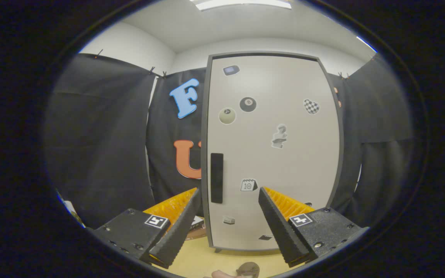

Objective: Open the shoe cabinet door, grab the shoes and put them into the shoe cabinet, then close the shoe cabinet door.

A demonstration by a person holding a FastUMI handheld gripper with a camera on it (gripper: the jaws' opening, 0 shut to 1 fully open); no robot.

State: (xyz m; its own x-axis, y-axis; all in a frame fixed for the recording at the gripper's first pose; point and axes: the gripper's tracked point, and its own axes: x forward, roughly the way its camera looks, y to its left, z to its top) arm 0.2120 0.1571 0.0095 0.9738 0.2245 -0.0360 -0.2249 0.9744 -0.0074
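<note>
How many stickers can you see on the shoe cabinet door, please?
8 stickers on the shoe cabinet door: one near the top, two balls below it, a checkered heart, a grey figure mid-door, a calendar between the open gripper fingers, two near the bottom; the fingers may hide more.

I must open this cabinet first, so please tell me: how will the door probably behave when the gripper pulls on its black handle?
The door looks like a stiff flat panel, so it should swing, not bend. The black handle lies flush and smooth; fingers may slip. The gripper is open, short of it.
</note>
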